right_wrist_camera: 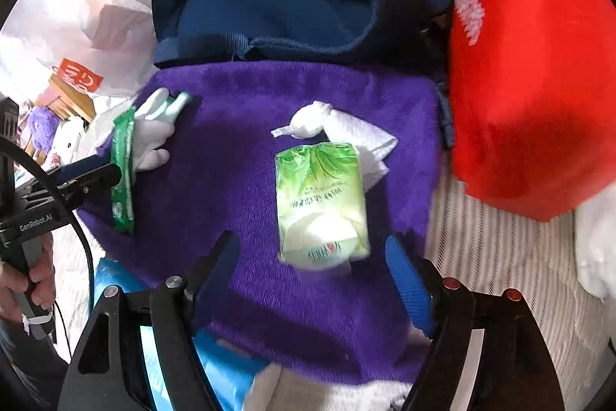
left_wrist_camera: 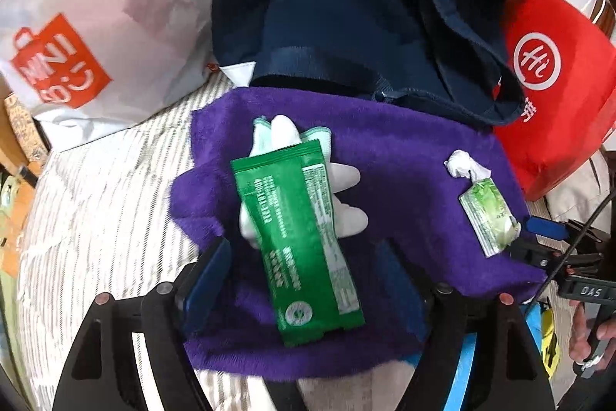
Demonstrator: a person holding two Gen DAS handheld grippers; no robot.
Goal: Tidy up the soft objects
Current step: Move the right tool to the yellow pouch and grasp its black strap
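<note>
We see the left gripper (left_wrist_camera: 308, 276) spread wide, jaws apart, nothing pinched; the green pack (left_wrist_camera: 298, 241) lies loose between them on the purple towel (left_wrist_camera: 404, 141), resting over a white glove (left_wrist_camera: 346, 187). The right gripper (right_wrist_camera: 313, 257) is also spread, pads clear of the pale green tissue pack (right_wrist_camera: 321, 203) lying between its fingers on the same towel. Just beyond that pack sits a crumpled white tissue (right_wrist_camera: 338, 128), touching it. Behind the towel is a navy bag (left_wrist_camera: 346, 6), a red bag (left_wrist_camera: 558, 83) at its right, a white shopping bag (left_wrist_camera: 96, 26) at its left. Everything rests on a striped white cloth (left_wrist_camera: 96, 218). A hand (right_wrist_camera: 27, 280) grips the left tool's handle.
</note>
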